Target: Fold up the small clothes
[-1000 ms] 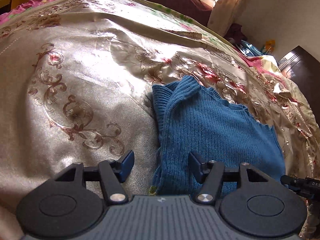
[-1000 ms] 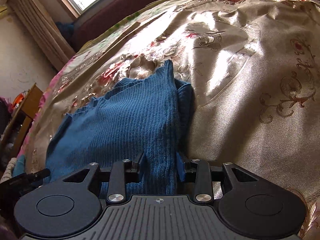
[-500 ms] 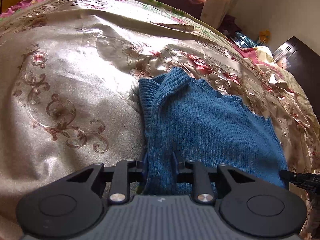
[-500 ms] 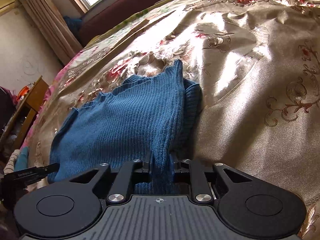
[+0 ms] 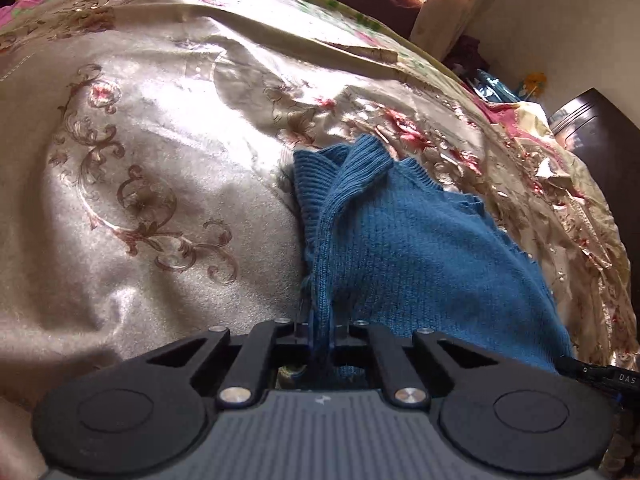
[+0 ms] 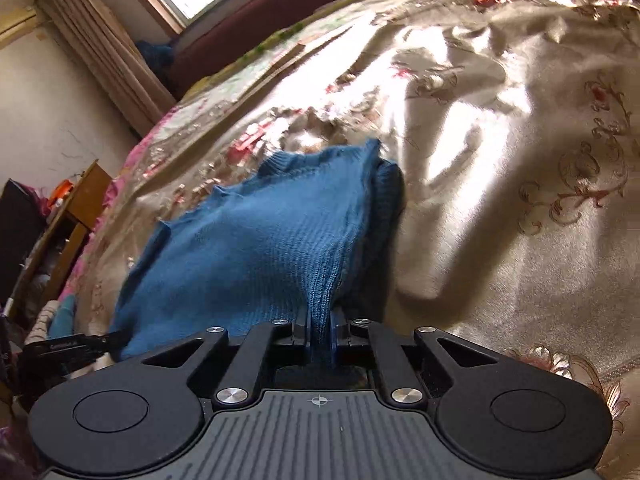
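A blue knit sweater (image 5: pixel 420 248) lies partly folded on a gold floral bedspread (image 5: pixel 152 152). My left gripper (image 5: pixel 320 326) is shut on the sweater's near left edge, which rises into its jaws. In the right wrist view the same sweater (image 6: pixel 256 248) lies to the left. My right gripper (image 6: pixel 320 330) is shut on its near right edge, and the cloth is pulled up into a ridge. Each gripper's tip shows at the edge of the other view, the right one (image 5: pixel 600 376) and the left one (image 6: pixel 76 346).
The bedspread (image 6: pixel 500 200) spreads wide and wrinkled around the sweater. A dark red headboard (image 6: pixel 272 28) and window are at the far end. A wooden stand (image 6: pixel 68 216) is beside the bed on one side, a dark cabinet (image 5: pixel 596 136) on the other.
Both grippers have closed on the sweater's near edge, the left from wide open. The gripped cloth has lifted and the sweater now pulls taut toward the jaws.
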{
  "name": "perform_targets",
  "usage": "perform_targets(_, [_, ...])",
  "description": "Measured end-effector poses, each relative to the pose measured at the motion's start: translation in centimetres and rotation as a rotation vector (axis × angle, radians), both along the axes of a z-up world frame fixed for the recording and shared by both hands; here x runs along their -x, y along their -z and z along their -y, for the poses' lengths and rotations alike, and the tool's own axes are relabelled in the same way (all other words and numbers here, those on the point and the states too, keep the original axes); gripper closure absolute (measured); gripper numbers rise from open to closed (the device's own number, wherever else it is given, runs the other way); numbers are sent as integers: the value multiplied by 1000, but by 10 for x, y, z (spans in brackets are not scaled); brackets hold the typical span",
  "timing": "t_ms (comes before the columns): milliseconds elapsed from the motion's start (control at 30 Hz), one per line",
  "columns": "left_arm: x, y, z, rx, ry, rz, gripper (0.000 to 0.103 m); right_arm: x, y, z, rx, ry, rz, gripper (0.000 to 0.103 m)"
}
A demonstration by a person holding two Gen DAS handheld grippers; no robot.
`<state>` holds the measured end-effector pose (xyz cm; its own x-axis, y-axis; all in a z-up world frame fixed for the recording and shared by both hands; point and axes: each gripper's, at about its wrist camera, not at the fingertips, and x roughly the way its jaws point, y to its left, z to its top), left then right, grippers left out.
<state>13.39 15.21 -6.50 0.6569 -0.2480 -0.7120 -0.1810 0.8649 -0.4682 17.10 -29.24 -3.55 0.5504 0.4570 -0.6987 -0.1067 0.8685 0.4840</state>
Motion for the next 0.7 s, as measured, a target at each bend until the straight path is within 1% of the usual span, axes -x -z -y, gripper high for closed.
perform_targets(33, [-1, 3, -1, 13, -7, 1, 91, -6, 11, 0, 16, 5, -39, 90])
perform_targets(100, [0, -1, -4, 24, -25, 6, 88, -4, 11, 1, 9, 26, -39, 89])
perform_targets(133, [1, -4, -6, 18, -26, 14, 87, -1, 6, 2, 10, 25, -23, 88])
perform_targets(200, [3, -11, -9, -18, -39, 29, 83, 5, -10, 2, 51, 12, 33, 86])
perform_targets(267, [6, -21, -12, -49, -60, 67, 80, 9, -25, 1, 128, 17, 87, 85])
perform_targets(333, [5, -30, -11, -75, -60, 113, 74, 11, -37, -2, 200, 30, 148, 85])
perform_targets(400, [-3, -34, -4, -115, -37, 147, 64, 9, -46, -9, 215, 22, 199, 85])
perform_targets(433, [-11, -35, 2, -144, -19, 154, 64, 5, -49, -16, 201, 1, 215, 85])
perform_targets(500, [-31, -35, 18, -202, 27, 167, 64, -7, -50, -34, 177, -49, 210, 85])
perform_targets(567, [-51, -32, 33, -257, 60, 162, 63, -17, -47, -55, 163, -94, 206, 85])
perform_targets(633, [-67, -26, 40, -340, 40, 147, 63, -26, -44, -75, 171, -137, 211, 85])
perform_targets(667, [-72, -23, 39, -376, 8, 133, 63, -31, -43, -84, 178, -156, 212, 85])
perform_targets(700, [-75, -21, 34, -391, -36, 123, 63, -37, -41, -94, 184, -174, 210, 85])
